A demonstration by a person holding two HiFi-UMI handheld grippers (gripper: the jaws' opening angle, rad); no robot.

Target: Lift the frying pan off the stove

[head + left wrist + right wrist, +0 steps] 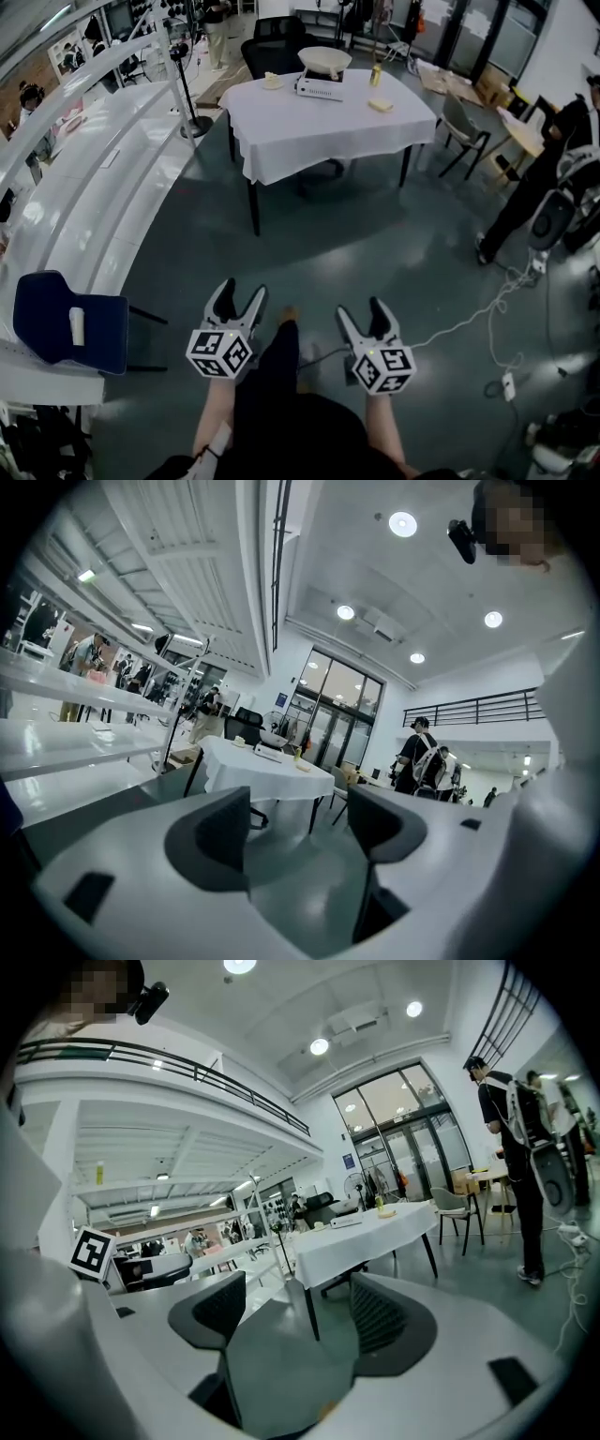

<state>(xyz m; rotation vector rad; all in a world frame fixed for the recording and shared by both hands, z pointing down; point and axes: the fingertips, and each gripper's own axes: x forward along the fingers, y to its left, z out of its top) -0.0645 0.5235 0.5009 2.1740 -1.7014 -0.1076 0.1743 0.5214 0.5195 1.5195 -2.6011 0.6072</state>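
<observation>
Both tongs are wide open and hold nothing. The left tongs (pixel 241 296) and the right tongs (pixel 361 312) hang side by side above the grey floor (pixel 375 234), and only floor shows between their jaws. They are well apart from the desk (pixel 281 131), which stands farther on under a white cloth. The frying pan (pixel 324 59), pale and deep, sits on the white stove (pixel 319 90) near the middle of the far edge. A yellow bottle (pixel 376 74) stands just beside the stove, toward the far right corner. A small yellowish block (pixel 381 105) lies nearer the right edge.
</observation>
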